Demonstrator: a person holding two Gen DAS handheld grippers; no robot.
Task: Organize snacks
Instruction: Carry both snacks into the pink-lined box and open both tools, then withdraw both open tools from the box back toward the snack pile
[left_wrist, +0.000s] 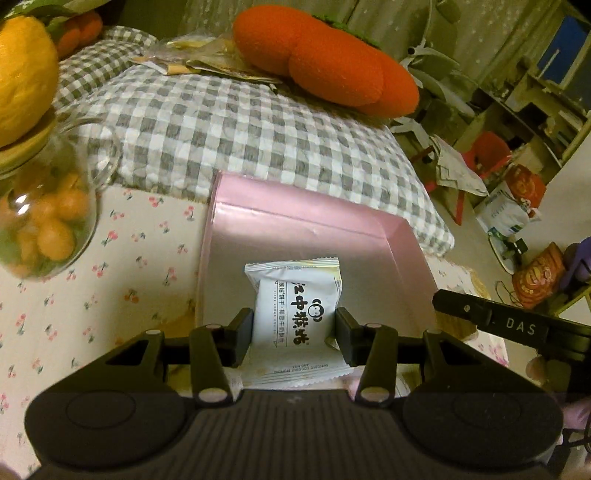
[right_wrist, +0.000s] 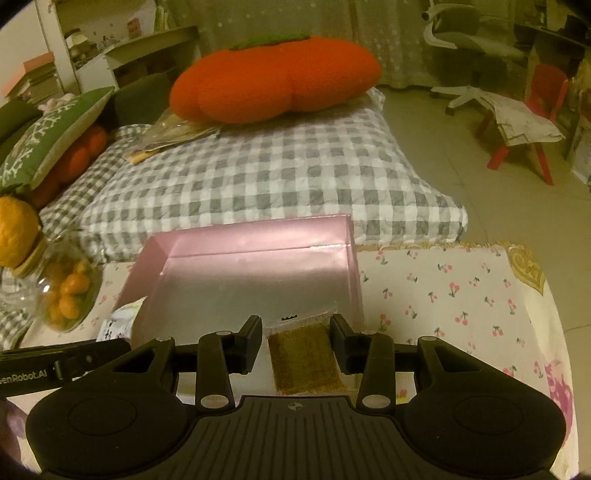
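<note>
Left gripper (left_wrist: 294, 334) pinches the white snack packet (left_wrist: 295, 314) btw. its pads, center-bottom of frame, over the pink box (left_wrist: 306, 236). Right gripper (right_wrist: 295, 341) holds the brown snack bar (right_wrist: 304, 360) btw. its fingers at the box's near edge, lower center.

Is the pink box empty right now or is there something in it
Apparently empty. The pink box shows bare floor in both views; the white snack packet and brown snack sit between gripper fingers at its near edge.
</note>
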